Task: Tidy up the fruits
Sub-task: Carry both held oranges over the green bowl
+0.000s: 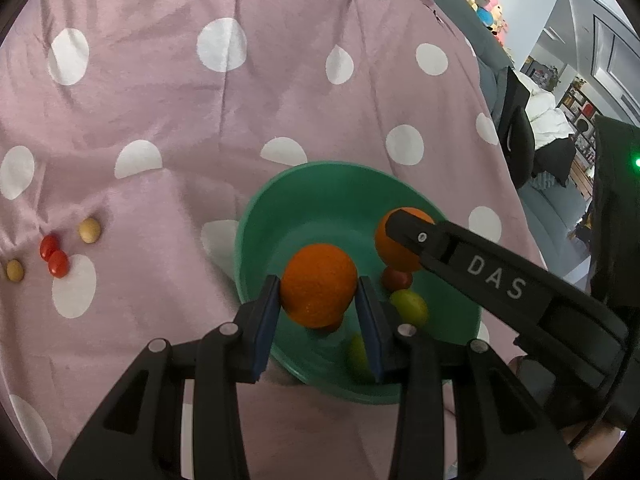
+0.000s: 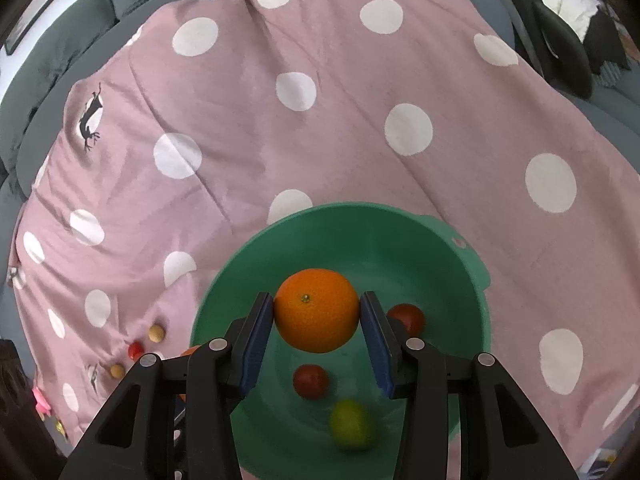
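Two oranges hang over a green bowl [image 1: 320,170], each held in a gripper. My left gripper [image 1: 319,285] is shut on the nearer orange [image 1: 318,292], its blue pads against both sides. The right gripper reaches in from the right, and its near finger [image 1: 440,248] covers part of the second orange [image 1: 394,254]. In the right wrist view, my right gripper [image 2: 317,300] is shut on that orange [image 2: 316,316] above the bowl [image 2: 360,212]. On the bowl's floor lie two red tomatoes [image 2: 311,380] [image 2: 408,318] and a green fruit [image 2: 352,424].
A pink cloth with white dots [image 1: 240,100] covers the surface under the bowl. To the left on it lie two red tomatoes [image 1: 54,256] and two tan round fruits [image 1: 89,230] [image 1: 15,270]. Grey cushions [image 2: 60,40] border the cloth at the back.
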Tool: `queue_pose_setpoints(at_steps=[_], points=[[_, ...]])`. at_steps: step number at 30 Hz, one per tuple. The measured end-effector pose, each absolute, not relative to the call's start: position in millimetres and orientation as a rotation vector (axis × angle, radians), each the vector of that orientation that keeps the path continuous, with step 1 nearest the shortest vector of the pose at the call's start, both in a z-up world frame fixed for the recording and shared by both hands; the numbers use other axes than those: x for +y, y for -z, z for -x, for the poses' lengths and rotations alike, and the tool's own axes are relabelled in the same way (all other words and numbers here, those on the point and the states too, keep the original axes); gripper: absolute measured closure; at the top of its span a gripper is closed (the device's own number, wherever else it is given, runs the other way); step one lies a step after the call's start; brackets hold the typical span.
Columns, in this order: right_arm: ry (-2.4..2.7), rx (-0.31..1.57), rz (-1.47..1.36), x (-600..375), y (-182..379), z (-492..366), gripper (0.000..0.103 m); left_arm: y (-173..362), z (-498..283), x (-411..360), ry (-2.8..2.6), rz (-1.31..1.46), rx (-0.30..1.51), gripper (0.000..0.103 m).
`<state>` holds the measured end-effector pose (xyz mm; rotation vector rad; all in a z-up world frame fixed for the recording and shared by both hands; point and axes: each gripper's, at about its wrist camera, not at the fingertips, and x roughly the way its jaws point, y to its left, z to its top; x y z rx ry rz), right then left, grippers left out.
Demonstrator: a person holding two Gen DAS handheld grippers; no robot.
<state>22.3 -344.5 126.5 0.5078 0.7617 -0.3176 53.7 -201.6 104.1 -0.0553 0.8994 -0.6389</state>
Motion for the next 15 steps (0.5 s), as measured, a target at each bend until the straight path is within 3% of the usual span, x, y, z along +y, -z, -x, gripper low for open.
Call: queue_pose_setpoints(at_steps=[15], points=[[0.359,0.802,-0.521,-354.7,-116.8,-21.9,0.058,-93.5,-52.5,-211.3,0.664,0.048,0.941,0.065]])
